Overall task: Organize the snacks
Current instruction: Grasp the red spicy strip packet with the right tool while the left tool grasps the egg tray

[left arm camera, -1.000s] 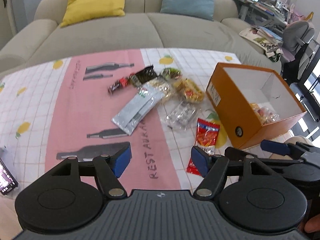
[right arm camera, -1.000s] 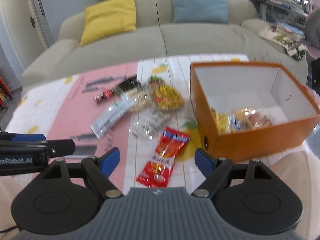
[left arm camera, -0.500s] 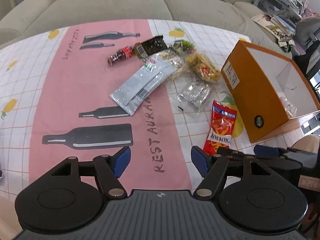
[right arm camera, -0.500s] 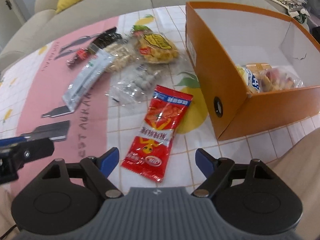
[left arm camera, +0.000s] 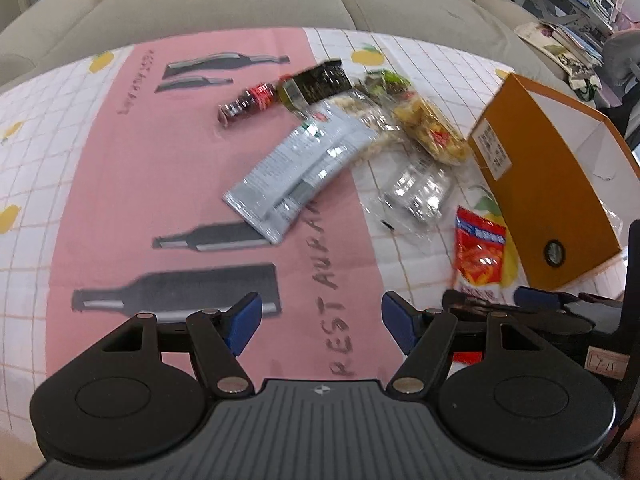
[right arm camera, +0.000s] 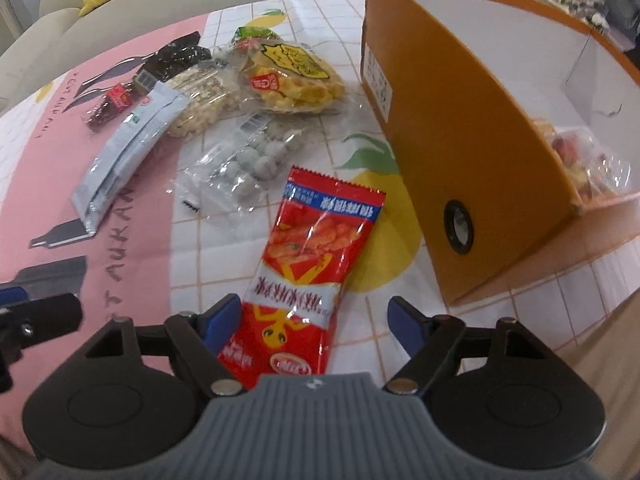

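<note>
Your right gripper (right arm camera: 310,316), jaws closing around nothing yet, straddles the light, crinkly, slippery red packet (right arm camera: 316,256) beside the orange box (right arm camera: 460,152); pinch its near edge. Your left gripper (left arm camera: 320,316) hangs released.

Both views are evenly and brightly lit by soft daylight, with only faint shadows. Glare glints off the clear snack bag (right arm camera: 244,160) and red packet (right arm camera: 316,248). Motion blur smears the left wrist view's snacks; fisheye distortion bends the tablecloth (left arm camera: 120,184) toward dark corners.

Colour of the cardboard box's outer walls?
Orange, on the open cardboard box; white inside. Clearest in the right wrist view.
</note>
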`<state>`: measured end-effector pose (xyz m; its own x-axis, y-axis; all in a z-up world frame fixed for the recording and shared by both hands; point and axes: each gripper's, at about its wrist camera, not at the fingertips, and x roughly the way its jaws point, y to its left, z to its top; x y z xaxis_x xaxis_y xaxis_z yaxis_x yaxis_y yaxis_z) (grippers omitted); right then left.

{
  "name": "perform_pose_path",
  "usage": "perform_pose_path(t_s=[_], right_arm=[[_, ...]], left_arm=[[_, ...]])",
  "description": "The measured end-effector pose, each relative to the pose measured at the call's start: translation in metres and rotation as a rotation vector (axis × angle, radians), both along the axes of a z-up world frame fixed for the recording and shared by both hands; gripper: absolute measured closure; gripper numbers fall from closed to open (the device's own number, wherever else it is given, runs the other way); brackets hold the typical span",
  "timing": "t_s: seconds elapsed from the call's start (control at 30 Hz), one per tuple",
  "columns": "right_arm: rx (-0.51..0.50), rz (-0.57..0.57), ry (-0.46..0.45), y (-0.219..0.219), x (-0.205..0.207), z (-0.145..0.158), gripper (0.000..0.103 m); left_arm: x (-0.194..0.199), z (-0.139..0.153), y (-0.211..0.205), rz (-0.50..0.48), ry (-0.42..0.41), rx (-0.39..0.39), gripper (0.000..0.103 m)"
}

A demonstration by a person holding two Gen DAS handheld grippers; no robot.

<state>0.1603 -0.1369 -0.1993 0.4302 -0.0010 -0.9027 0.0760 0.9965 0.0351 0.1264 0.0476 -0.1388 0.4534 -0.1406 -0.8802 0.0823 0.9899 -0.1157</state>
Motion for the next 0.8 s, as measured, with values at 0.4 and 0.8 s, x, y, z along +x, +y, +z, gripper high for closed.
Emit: perform_pose_path(t_s=[0.4, 0.8], right_arm=[[-0.006, 0.062, -0.060, 0.008, 0.016, 0.000, 0.061], [-0.039, 0.080, -0.137, -0.004, 0.021, 0.010, 0.072]], left_arm=[[0.022, -0.001, 0.002, -0.052, -0.050, 0.054, 0.022], [0.046, -0.008, -0.041, -0.366, -0.151, 0.011, 0.017]])
